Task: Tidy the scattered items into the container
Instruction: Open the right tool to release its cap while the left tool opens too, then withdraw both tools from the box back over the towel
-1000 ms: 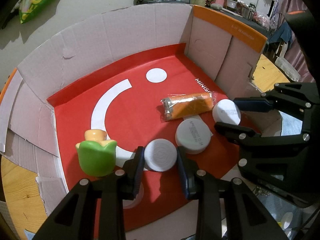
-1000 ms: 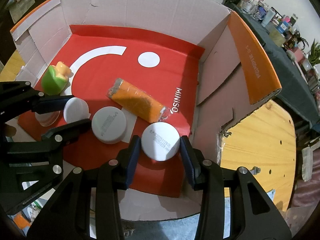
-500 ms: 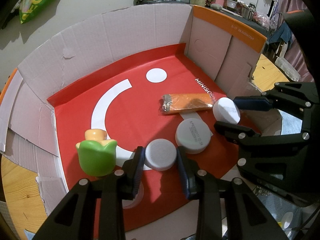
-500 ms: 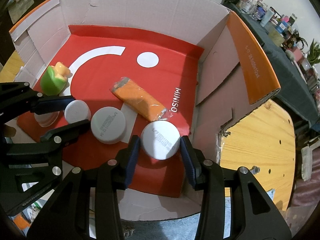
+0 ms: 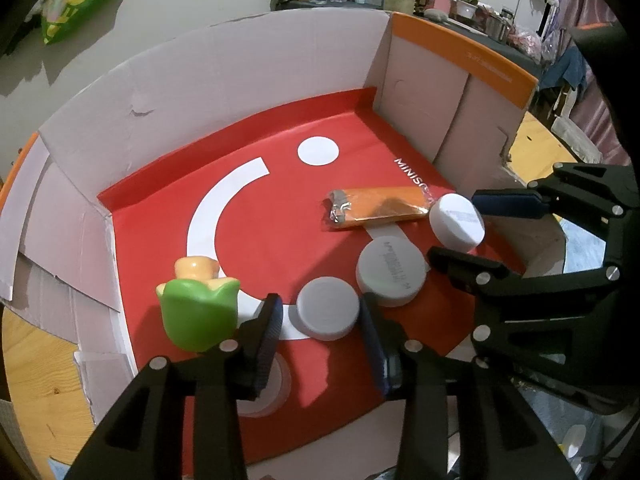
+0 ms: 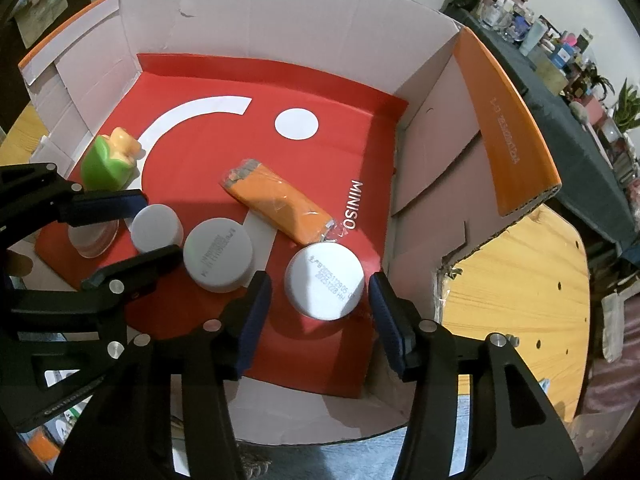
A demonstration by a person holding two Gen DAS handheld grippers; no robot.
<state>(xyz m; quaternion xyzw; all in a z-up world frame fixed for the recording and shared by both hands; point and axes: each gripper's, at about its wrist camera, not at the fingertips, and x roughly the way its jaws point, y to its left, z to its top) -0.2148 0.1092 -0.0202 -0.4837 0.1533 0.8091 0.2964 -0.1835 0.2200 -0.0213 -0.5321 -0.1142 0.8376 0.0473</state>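
Now both tools have just been spreading their jaws. The left gripper [image 5: 320, 316] brackets a small white jar [image 5: 327, 307], its pads clear of the sides; the right gripper [image 6: 320, 296] likewise stands off the stamped white jar [image 6: 324, 280]. Both jars sit on the red liner near the front of the cardboard box [image 6: 280, 20], a third jar [image 6: 218, 254] between them. They look light, rigid and slick-sided, best taken across the round wall. Farther in lie the soft orange packet [image 6: 280, 204] and the green toy [image 5: 198, 312] on the left. Only the right view shows the date stamp and a clear lid [image 6: 90, 240] beneath the left jaws.
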